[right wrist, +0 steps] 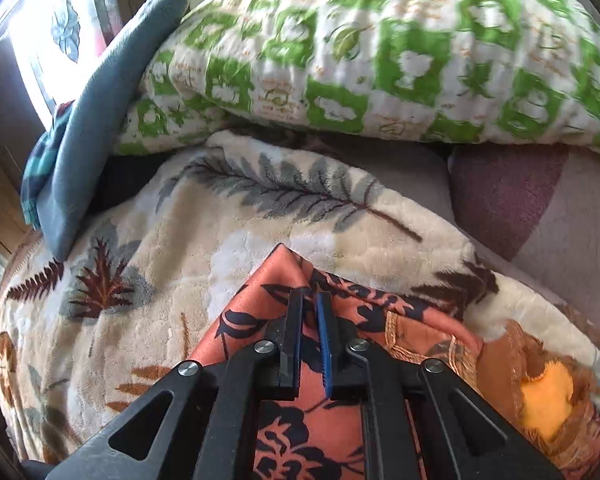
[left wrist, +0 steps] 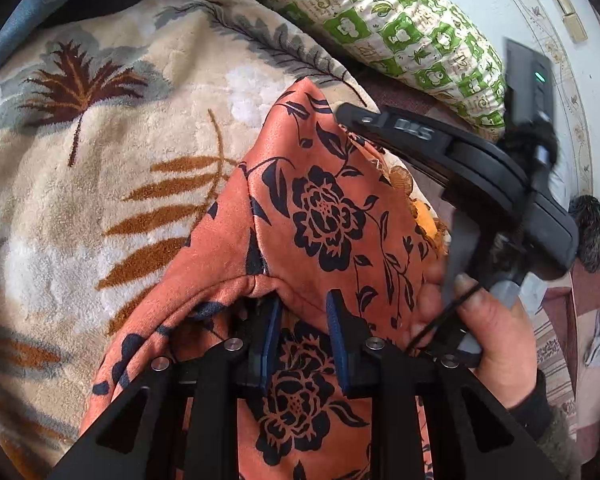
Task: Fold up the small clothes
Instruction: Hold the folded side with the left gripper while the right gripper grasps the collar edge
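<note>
A small orange garment with black flowers [left wrist: 324, 216] lies on a cream leaf-patterned fleece blanket [left wrist: 100, 152]. My left gripper [left wrist: 306, 300] stands over the garment's near part with its jaws apart, cloth showing between the blue pads. My right gripper [left wrist: 342, 114] reaches in from the right to the garment's far corner, held by a bare hand [left wrist: 488, 328]. In the right wrist view the right gripper [right wrist: 310, 300] has its jaws close together at the garment [right wrist: 320, 416] near its pointed corner; whether cloth is pinched is unclear.
A green and white patterned pillow [right wrist: 380, 52] lies behind the blanket [right wrist: 160, 248]. A blue-grey cloth [right wrist: 100, 112] hangs at the left. A brown and yellow fabric piece [right wrist: 540, 392] lies at the garment's right. A purple striped sheet [right wrist: 520, 200] shows beyond.
</note>
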A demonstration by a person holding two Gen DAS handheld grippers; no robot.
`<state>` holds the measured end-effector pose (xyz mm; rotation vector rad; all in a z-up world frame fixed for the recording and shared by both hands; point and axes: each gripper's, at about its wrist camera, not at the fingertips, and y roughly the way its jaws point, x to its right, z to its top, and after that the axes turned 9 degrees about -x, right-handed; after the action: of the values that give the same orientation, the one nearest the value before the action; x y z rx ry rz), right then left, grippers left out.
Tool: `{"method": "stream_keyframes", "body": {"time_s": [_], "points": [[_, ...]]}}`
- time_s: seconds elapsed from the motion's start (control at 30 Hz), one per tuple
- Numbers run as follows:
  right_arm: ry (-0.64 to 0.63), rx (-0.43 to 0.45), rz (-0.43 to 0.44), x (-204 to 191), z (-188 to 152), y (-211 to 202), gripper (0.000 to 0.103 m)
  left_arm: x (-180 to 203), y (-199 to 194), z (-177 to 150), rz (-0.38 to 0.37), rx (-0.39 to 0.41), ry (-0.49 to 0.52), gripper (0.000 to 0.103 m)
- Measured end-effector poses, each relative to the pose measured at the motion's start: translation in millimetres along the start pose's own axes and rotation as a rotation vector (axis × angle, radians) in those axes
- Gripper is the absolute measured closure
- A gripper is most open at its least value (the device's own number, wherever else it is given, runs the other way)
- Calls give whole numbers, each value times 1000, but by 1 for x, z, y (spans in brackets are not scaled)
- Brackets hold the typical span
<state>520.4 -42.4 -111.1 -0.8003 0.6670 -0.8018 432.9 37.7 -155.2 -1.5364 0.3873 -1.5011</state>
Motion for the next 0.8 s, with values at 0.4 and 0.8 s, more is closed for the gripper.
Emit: {"method": "stream_keyframes", "body": {"time_s": [0.4,0.8], "points": [[613,105,-62,229,-210,-172,63,46,-14,-8,66,50,132,59],[724,121,-5,202,-298,-242,59,34,-56,-30,175,-129,141,59]]}}
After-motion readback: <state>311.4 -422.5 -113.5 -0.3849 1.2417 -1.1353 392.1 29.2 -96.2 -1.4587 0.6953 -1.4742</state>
